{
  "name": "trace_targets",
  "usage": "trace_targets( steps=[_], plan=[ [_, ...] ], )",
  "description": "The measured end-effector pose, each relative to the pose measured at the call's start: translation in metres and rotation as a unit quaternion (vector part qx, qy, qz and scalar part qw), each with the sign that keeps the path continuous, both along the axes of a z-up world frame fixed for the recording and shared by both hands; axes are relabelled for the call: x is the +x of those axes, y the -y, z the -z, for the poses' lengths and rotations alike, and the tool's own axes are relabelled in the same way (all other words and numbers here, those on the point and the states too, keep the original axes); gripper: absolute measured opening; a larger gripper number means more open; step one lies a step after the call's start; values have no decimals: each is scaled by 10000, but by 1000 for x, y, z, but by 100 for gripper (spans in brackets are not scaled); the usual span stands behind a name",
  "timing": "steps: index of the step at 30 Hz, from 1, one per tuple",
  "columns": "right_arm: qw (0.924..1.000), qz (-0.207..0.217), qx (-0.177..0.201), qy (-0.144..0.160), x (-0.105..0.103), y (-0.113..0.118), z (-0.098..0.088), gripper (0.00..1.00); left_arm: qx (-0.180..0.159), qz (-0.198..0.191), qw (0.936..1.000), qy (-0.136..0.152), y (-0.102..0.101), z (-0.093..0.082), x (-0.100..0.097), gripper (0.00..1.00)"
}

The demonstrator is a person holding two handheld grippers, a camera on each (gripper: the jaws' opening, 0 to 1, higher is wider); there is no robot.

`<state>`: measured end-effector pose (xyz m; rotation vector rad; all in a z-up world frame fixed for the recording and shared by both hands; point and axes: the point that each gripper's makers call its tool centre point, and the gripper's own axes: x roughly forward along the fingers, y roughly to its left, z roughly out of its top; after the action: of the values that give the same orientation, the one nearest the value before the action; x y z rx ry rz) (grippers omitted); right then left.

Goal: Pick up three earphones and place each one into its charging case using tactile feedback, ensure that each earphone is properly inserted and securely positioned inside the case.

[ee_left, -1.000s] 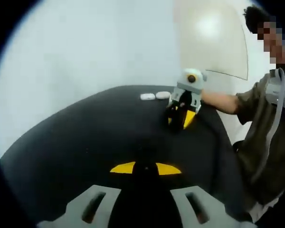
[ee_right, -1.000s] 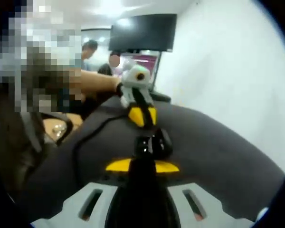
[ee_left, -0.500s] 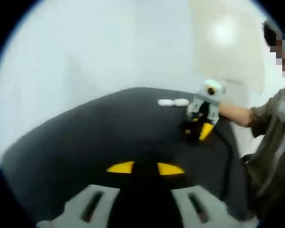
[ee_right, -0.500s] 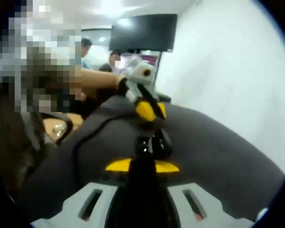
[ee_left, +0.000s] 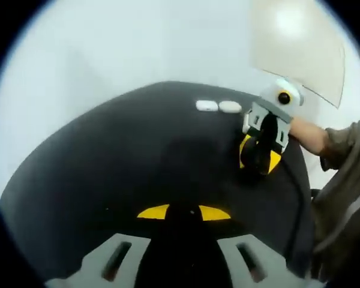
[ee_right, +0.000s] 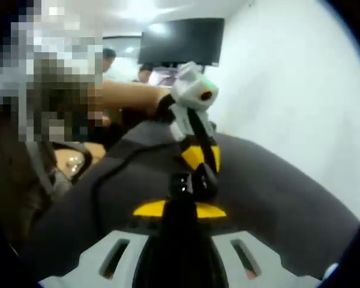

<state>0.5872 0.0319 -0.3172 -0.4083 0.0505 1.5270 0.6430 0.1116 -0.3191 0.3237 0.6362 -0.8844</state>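
Observation:
A black charging case (ee_right: 191, 182) stands open just beyond my right gripper (ee_right: 180, 209), whose yellow-tipped jaws are shut on it. My left gripper (ee_right: 199, 157) comes in from the upper left of the right gripper view, fingers nearly together, tips right above the case. In the left gripper view its own jaws (ee_left: 184, 212) stand narrowly apart around a small dark earphone that is hard to make out. There the right gripper (ee_left: 259, 153) rests on the black table (ee_left: 120, 156) with the case between its fingers. Two white cases (ee_left: 207, 106) (ee_left: 230, 107) lie at the table's far edge.
A dark cable (ee_right: 111, 171) runs across the tabletop at the left. A person's forearm (ee_right: 126, 96) reaches to the left gripper, with a sleeve (ee_left: 348, 144) at the right. White wall lies behind the table; a monitor (ee_right: 180, 41) and people are in the background.
The left gripper has moved closer to the right gripper and dropped toward the black case. The right gripper and its case have stayed still.

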Motion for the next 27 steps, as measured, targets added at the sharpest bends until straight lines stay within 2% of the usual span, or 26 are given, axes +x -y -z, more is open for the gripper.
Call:
trace_targets(
  steps=[2,6,10,12,16,25,27],
  plan=[
    [10000,-3,-1,4,0,0,0,18,-39,-3,10000,-78,-3,-5,-2,24],
    [10000,-5,-4,9,0,0,0,18,-67,-121,9999,26,-16,-16,0,15],
    [10000,-3,-1,16,0,0,-1,18,-93,-165,9997,-145,-21,-7,0,14],
    [10000,-7,2,21,0,0,-1,18,-12,-114,9998,-162,-20,-2,0,14],
    [10000,-10,5,22,1,0,-1,18,-244,-56,9993,-284,-11,-3,0,14],
    [10000,-18,8,42,1,0,-1,18,-282,-81,9991,-320,-6,-3,1,13],
    [10000,-18,10,52,1,0,-1,18,-400,-133,9984,-389,-5,-6,2,13]
  ],
)
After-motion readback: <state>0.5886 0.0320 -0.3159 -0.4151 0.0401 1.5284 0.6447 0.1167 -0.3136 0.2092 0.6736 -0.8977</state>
